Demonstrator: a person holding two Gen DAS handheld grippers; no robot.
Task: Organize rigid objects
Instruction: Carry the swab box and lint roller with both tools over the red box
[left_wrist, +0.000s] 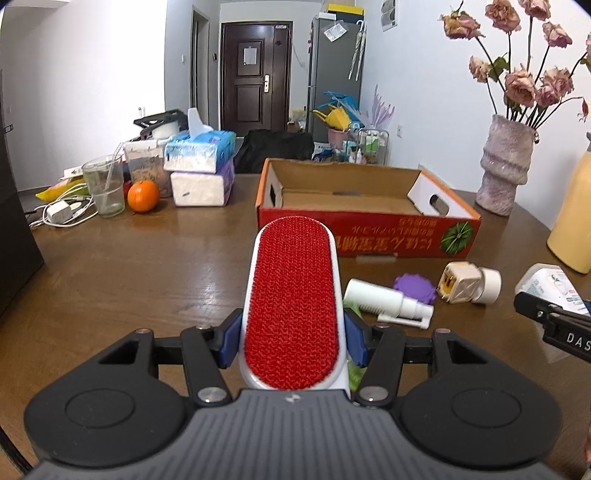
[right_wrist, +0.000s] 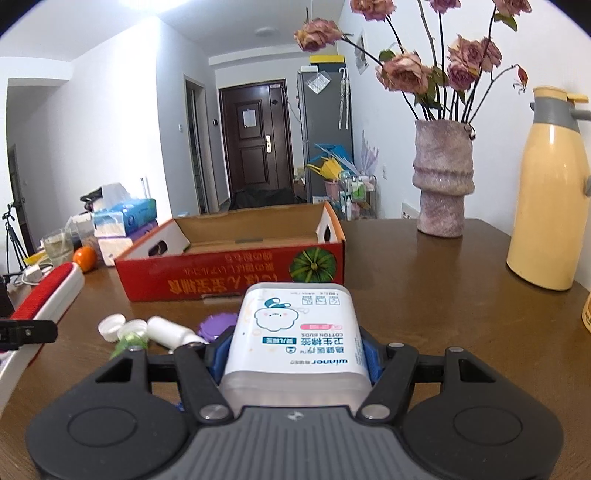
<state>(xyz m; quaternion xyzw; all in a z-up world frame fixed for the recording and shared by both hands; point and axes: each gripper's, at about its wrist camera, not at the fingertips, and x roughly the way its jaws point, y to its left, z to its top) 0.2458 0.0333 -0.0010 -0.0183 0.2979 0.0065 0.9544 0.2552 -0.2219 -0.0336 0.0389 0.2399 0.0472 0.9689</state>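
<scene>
The wooden table (left_wrist: 147, 266) spreads under both my hands, and on it, straight ahead of me, sits the red cardboard box (left_wrist: 365, 206), open at the top and bare inside as far as I can see, its long side running across my view. That box is where I judge both things I hold should go. In my left gripper (left_wrist: 293, 343) I have the lint brush (left_wrist: 293, 295), blue pads pressed on its white sides, red face up, its long axis running straight out along my fingers toward the box's near wall. From here the box lies ahead and a little to the right, so the brush would enter nose first unless I turn it to lie along the box. My right gripper (right_wrist: 295, 354) is clamped on the cotton bud box (right_wrist: 295, 332), pads against its two flanks, label upward, and the cardboard box lies ahead and slightly left of it. Both loads look clear of the tabletop. The right hand seems the nearer to the box's front wall, though I would not swear to it. Between my hands, below and short of the box, lie the small things not yet gathered: a white spray bottle (left_wrist: 388, 301), a purple lid (left_wrist: 413, 288), a plug adapter (left_wrist: 460, 282) and a white cap (right_wrist: 111, 325).
</scene>
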